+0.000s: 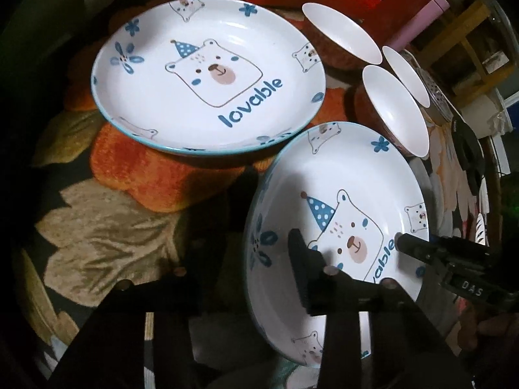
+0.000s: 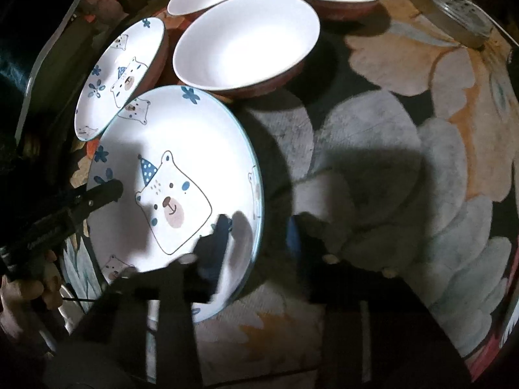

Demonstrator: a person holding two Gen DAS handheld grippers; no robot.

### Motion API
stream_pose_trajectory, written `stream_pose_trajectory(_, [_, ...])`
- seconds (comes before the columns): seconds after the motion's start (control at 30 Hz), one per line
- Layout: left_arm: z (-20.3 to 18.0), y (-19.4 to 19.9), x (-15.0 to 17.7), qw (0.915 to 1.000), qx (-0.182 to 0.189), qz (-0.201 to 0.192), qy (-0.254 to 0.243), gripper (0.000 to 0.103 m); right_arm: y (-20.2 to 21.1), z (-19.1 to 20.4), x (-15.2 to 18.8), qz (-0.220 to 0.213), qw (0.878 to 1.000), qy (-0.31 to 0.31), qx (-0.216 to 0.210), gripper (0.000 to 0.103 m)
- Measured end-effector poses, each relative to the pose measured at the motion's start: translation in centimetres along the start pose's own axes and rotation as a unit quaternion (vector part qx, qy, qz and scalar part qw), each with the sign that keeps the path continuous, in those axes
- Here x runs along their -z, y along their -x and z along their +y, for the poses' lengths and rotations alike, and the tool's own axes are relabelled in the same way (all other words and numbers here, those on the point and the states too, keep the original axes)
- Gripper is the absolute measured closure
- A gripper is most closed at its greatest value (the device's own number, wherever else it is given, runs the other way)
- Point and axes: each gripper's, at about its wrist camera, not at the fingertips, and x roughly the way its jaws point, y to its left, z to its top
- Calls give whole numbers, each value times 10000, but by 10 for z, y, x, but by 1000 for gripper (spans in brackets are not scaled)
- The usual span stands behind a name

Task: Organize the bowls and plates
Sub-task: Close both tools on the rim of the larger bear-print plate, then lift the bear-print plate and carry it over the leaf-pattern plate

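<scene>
Both claws, left claw (image 1: pixel 246 259) and right claw (image 2: pixel 256 236), straddle the near bear plate (image 2: pixel 181 149) rims unclenched — squeeze evenly, lift level.

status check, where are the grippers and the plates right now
Left hand-held gripper open, straddling near plate rim. Right hand-held gripper open, astride opposite rim. Second plate and three bowls beyond.

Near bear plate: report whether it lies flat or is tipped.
Tipped. The near bear plate slants, one rim raised off the floral cloth, both grippers straddling opposite rims.
</scene>
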Motion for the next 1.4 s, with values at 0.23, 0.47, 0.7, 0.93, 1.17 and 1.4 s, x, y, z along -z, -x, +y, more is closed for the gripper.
stream_pose_trajectory(0.23, [-11, 1, -1, 9993, 16, -41, -362, 82, -4, 12, 0, 18, 9997, 246, -1, 85])
stream_pose_trajectory(0.47, [-17, 9, 6, 9987, -15, -63, -502, 81, -1, 14, 8, 35, 9995, 305, -74, 86])
stream_pose_trajectory(0.7, [-30, 25, 4, 9971, -20, -134, -744, 82, 15, 9, 14, -60, 9996, 140, -222, 87])
stream_pose_trajectory(0.93, [-50, 35, 2, 9954, 43, -134, -947, 82, 38, -10, 20, -195, 9994, -87, -263, 87])
stream_pose_trajectory(1.17, [-94, 31, 3, 9918, 125, -38, -1268, 82, 56, -37, 29, -263, 9989, -354, -179, 87])
stream_pose_trajectory(1.4, [-134, 26, 10, 9867, 243, 86, -1606, 82, 77, -66, 36, -370, 9975, -597, -63, 87])
